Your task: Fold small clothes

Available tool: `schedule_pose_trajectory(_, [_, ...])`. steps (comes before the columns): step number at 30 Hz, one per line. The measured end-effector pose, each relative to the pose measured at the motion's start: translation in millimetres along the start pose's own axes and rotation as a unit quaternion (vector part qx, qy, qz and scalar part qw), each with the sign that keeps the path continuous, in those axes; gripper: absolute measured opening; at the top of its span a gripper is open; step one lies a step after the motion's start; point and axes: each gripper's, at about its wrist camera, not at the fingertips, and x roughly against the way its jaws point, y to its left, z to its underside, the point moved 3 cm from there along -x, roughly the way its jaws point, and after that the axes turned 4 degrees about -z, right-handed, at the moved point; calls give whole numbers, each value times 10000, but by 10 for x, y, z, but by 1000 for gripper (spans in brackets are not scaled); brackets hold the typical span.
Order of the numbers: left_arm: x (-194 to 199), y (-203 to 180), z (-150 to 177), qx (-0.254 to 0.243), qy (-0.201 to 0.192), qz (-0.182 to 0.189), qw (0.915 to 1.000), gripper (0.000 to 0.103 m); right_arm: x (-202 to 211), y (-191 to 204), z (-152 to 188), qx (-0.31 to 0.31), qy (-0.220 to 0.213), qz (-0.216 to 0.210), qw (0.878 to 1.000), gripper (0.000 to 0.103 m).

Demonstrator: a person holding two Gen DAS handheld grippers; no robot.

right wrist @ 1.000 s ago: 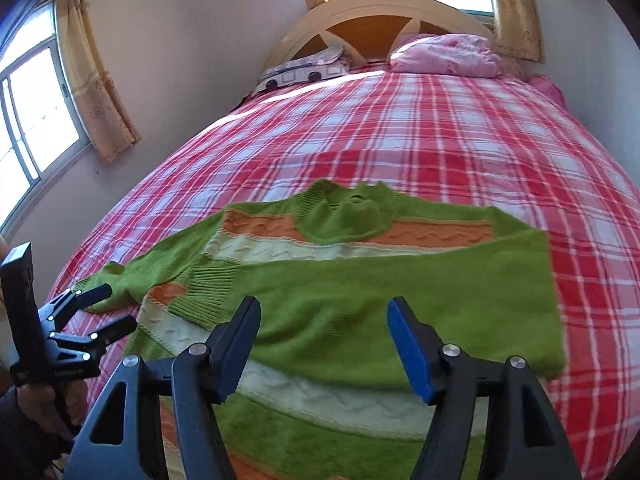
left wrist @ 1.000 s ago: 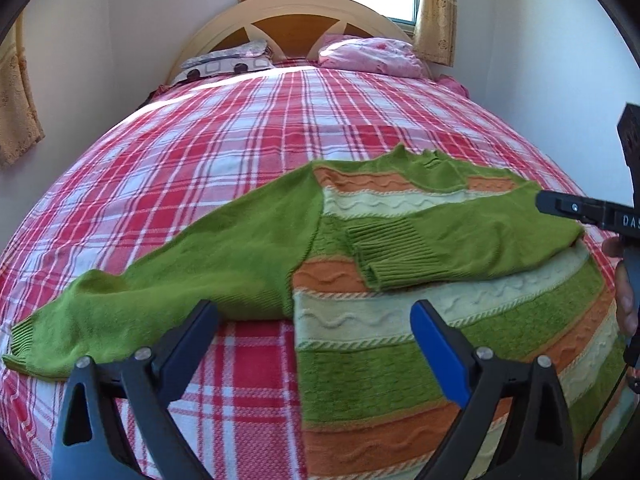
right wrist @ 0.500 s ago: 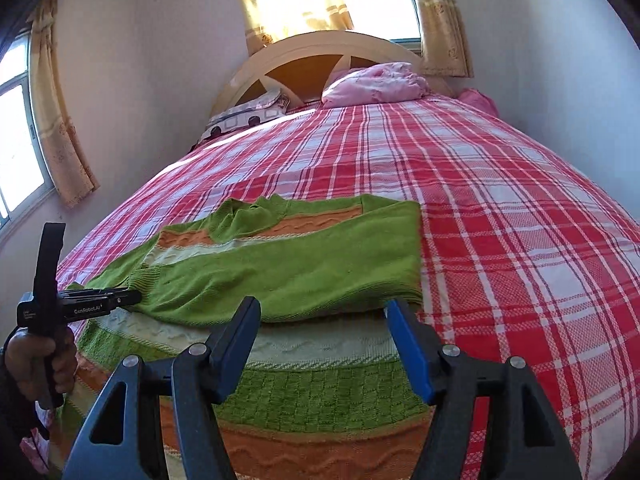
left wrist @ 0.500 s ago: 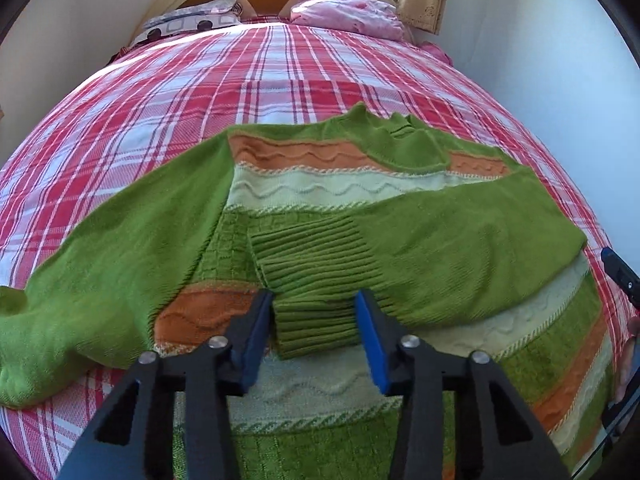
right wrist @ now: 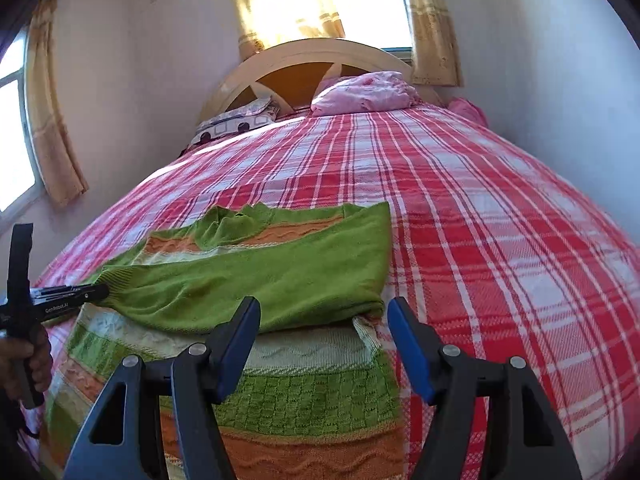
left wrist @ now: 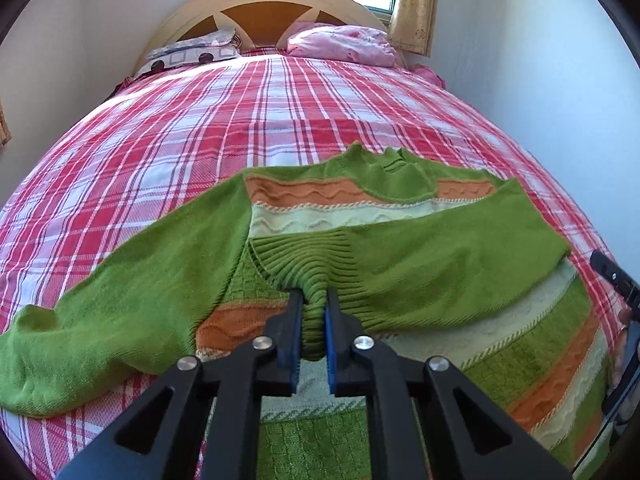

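Note:
A green sweater with orange and cream stripes (left wrist: 340,208) lies flat on the bed. Its right sleeve (left wrist: 440,264) is folded across the chest; its left sleeve (left wrist: 120,304) stretches out to the left. My left gripper (left wrist: 313,312) is shut on the ribbed cuff (left wrist: 316,268) of the folded sleeve. It also shows at the left edge of the right wrist view (right wrist: 72,294). My right gripper (right wrist: 324,336) is open and empty, just above the sweater's right side (right wrist: 312,364) near the sleeve fold (right wrist: 280,280).
The bed has a red and white plaid cover (right wrist: 460,208). A pink pillow (left wrist: 340,44) and a patterned pillow (left wrist: 192,50) lie by the wooden headboard (left wrist: 260,8). A wall (left wrist: 540,80) runs close along the bed's right side.
My left gripper moved forward over the sweater and closed on the folded sleeve's cuff. My right gripper stayed open and drew back to the sweater's right edge.

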Motion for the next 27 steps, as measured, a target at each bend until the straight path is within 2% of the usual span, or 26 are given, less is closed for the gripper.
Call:
schedule_pose_trajectory(2, [-65, -36, 56, -57, 76, 21, 10000, 11, -125, 157, -94, 446, 254, -103, 9986, 67])
schedule_pose_trajectory(4, [-131, -56, 111, -90, 141, -60, 9998, 11, -271, 221, -191, 469, 363, -469, 9971, 67])
schedule_pose_trajectory(5, [-153, -49, 135, -51, 164, -59, 9998, 11, -387, 212, -212, 414, 563, -506, 9963, 67])
schedule_pose_trajectory(7, [-178, -41, 159, -28, 162, -93, 9998, 12, -640, 83, -207, 192, 1036, -200, 9942, 67])
schedule_pose_trajectory(9, [-164, -19, 172, 0, 109, -221, 9997, 23, -789, -52, -78, -78, 1556, -47, 9878, 67])
schedule_pose_trajectory(10, [-153, -14, 180, -1, 88, -236, 9997, 24, -804, -87, 4, -75, 1685, 3, 9857, 67])
schedule_pose_trajectory(13, [-140, -17, 228, -66, 25, -271, 9996, 25, -701, 48, 109, 478, 1695, 210, 9842, 67])
schedule_pose_trajectory(15, [-142, -24, 246, -117, -6, -301, 9995, 26, -637, 140, 65, 664, 1719, 409, 9820, 67])
schedule_pose_trajectory(19, [-144, 9, 242, -40, -18, -288, 9996, 29, -590, 397, -211, 794, 1434, 253, 9862, 67])
schedule_pose_trajectory(22, [-130, 41, 238, 44, -27, -382, 9993, 42, -824, 472, -339, 571, 1420, 89, 9882, 67])
schedule_pose_trajectory(24, [-107, 61, 243, 107, -50, -415, 9991, 53, -1029, 462, -313, 484, 1543, 254, 9865, 67])
schedule_pose_trajectory(27, [-95, 84, 256, 152, -66, -360, 9992, 54, -1198, 431, -85, 429, 1865, 490, 9803, 67])
